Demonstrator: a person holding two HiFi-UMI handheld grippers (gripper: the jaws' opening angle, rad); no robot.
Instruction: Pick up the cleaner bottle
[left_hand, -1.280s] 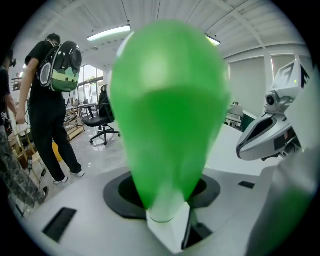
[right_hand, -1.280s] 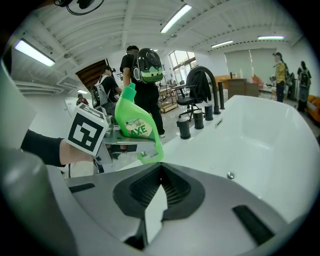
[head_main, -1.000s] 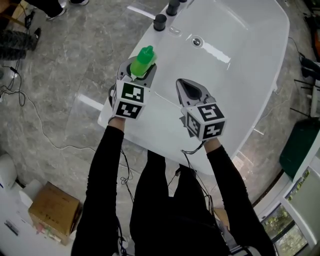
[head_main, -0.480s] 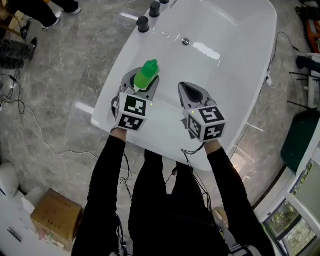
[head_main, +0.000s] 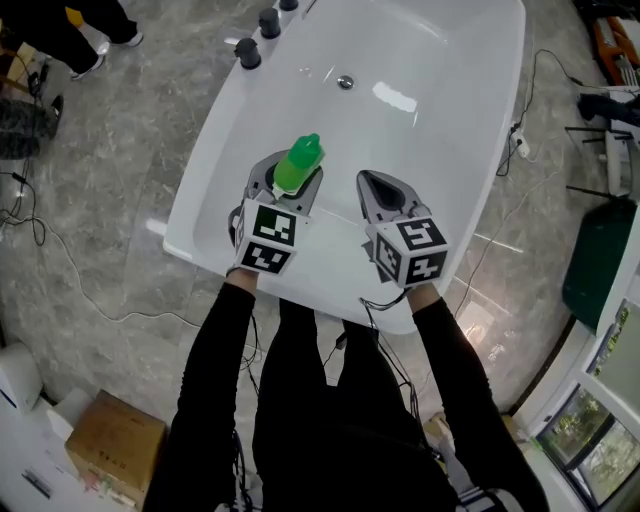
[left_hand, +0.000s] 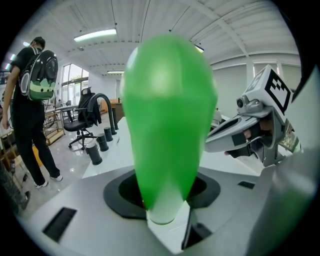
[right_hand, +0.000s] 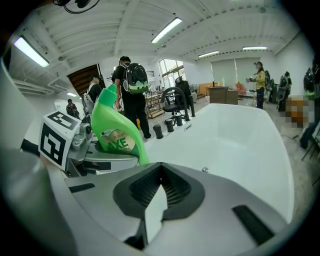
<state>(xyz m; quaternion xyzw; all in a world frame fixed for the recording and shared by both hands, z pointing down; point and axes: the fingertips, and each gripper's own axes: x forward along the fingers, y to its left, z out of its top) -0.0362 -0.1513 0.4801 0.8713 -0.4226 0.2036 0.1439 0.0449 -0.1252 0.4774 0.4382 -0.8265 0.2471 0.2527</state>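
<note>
The green cleaner bottle (head_main: 298, 163) is clamped in my left gripper (head_main: 287, 180), cap end pointing away from me, held above the white bathtub (head_main: 203, 210). In the left gripper view the bottle (left_hand: 167, 115) fills the middle, its pale base wedged between the jaws of my left gripper (left_hand: 167, 202). To the right of the bottle, my right gripper (head_main: 378, 190) hangs over the tub's near part, shut with nothing in it. The right gripper view shows its own jaws (right_hand: 157, 197) closed tip to tip, with the labelled bottle (right_hand: 117, 132) to the left.
Dark tap knobs (head_main: 247, 52) stand on the tub's far left rim and a drain (head_main: 345, 82) lies in its floor. A cardboard box (head_main: 115, 445) and cables lie on the grey floor. A person with a backpack (left_hand: 30, 100) and an office chair (left_hand: 82, 125) are beyond.
Both grippers have moved forward, from the tub's near rim to farther over its basin. The bottle has stayed in the left gripper. The right gripper has stayed shut.
</note>
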